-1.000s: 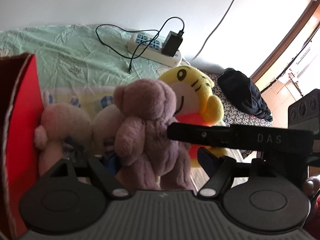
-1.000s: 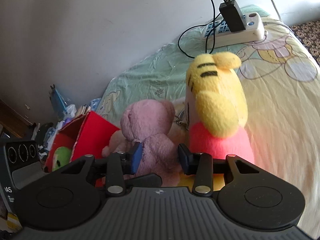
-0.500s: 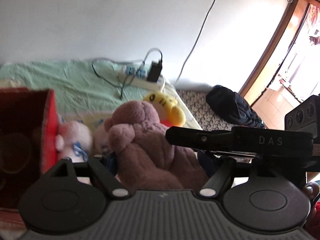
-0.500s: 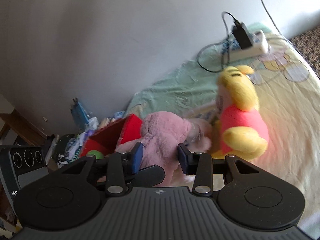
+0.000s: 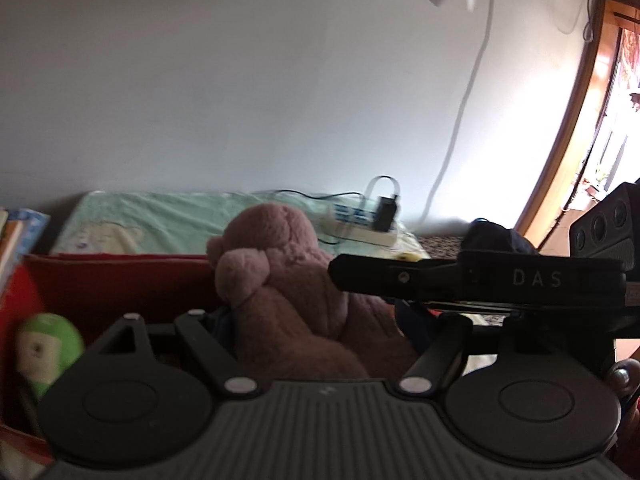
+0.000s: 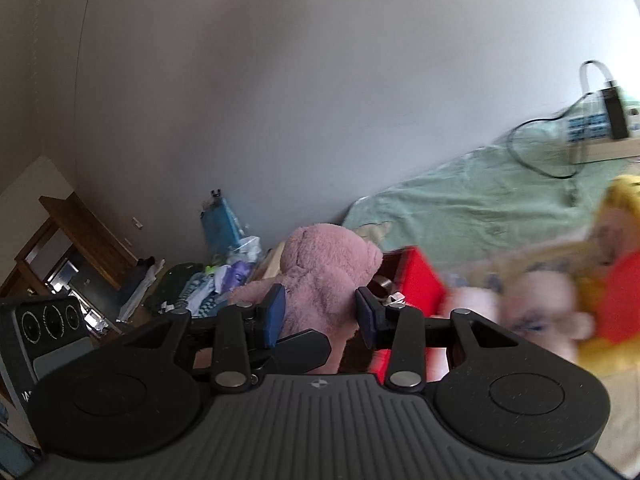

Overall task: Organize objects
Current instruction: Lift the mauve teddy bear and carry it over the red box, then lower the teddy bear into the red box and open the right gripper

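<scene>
Right wrist alone shows both tools (image 6: 320, 314) (image 5: 316, 322) pinching pink bear (image 6: 324, 264).

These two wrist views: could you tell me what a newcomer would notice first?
The pink plush bear dominates both views, gripped between the right gripper fingers and raised beside the red box. A green plush sits inside the box; a yellow plush lies on the bed.

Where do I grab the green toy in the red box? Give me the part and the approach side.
Grip the green toy across its rounded head, coming from above. It sits low inside the red box, whose walls likely block a sideways approach, and its lower part is hidden.
</scene>
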Demonstrator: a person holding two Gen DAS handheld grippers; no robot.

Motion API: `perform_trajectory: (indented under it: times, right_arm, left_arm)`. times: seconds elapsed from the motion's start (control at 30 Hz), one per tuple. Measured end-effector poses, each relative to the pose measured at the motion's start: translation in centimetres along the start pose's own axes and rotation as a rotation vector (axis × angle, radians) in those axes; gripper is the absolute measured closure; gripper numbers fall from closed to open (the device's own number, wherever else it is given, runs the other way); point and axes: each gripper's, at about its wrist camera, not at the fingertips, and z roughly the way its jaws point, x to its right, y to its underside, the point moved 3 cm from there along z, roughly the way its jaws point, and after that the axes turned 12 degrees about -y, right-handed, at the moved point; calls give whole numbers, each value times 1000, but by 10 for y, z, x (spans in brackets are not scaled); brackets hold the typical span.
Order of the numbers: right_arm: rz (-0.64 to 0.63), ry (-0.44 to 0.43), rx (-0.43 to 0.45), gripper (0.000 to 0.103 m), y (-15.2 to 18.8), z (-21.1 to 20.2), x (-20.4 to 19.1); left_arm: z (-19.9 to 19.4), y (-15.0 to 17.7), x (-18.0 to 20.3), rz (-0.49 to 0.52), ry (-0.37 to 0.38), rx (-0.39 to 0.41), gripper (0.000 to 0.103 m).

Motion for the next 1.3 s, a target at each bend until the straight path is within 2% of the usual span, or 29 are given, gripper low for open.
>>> perform_trajectory:
  times: [0.23,0.53,0.6,0.7,0.8,1.03,1.2,1.3]
  right_arm:
    - [-25,20,-26,62,24,79,-6]
    - [-21,112,-104,62,56,143,-3]
    - [-18,134,-116,62,59,148,-4]
    - [-3,181,-143,72,62,156,-1]
    - [18,195,-162,72,65,162,-2]
    - [9,222,-192,72,71,159,-9]
    - [69,226,-227,71,72,160,-3]
    - [85,226,-242,70,75,158,-4]
  left_arm:
    - [22,8,-80,22,-55,-66,26]
    - [62,37,-142,31,-82,-201,26]
    - [64,40,-145,39,-74,-202,26]
    - [65,44,-143,91,-55,-204,27]
    - [62,49,-137,147,-68,-184,24]
    - [50,49,-142,148,-45,-196,23]
    - [37,52,-131,199,-86,-184,21]
    - [30,54,-128,186,-91,-192,20]
